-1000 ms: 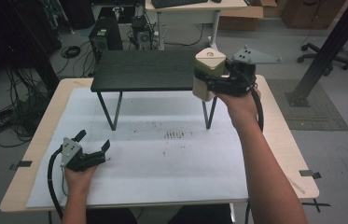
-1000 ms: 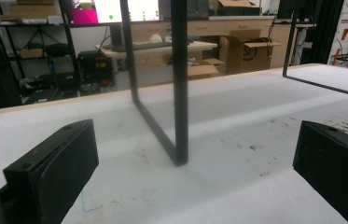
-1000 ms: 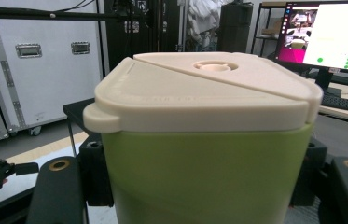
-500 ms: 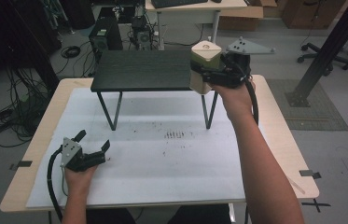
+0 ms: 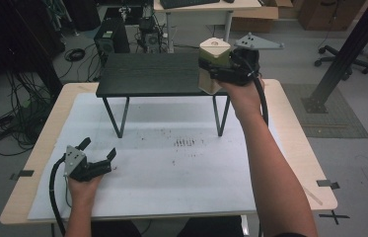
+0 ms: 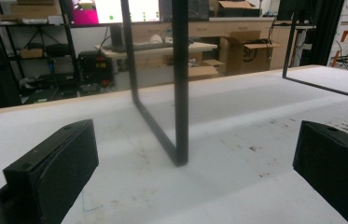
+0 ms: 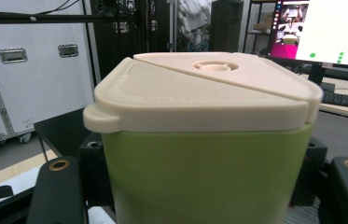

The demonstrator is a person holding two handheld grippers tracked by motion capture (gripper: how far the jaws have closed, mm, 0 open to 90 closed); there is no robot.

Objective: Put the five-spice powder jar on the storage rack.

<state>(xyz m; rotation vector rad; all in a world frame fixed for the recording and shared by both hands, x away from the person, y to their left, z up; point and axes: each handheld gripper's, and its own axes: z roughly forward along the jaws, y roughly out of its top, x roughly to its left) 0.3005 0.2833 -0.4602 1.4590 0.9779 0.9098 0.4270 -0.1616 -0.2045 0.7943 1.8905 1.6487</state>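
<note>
Canister (image 5: 213,66) with a green body and cream lid, held upright over the right end of the black rack (image 5: 147,74).
Right gripper (image 5: 217,73) pinches the canister between its fingers, above the rack's top. Left gripper (image 5: 97,157) rests low on the white desk (image 5: 171,168), fingers (image 6: 55,163) spread wide with nothing between them.

Container (image 7: 209,177) green, lid (image 7: 199,93) cream; black shelf (image 5: 152,74); white mat (image 5: 171,187)
</note>
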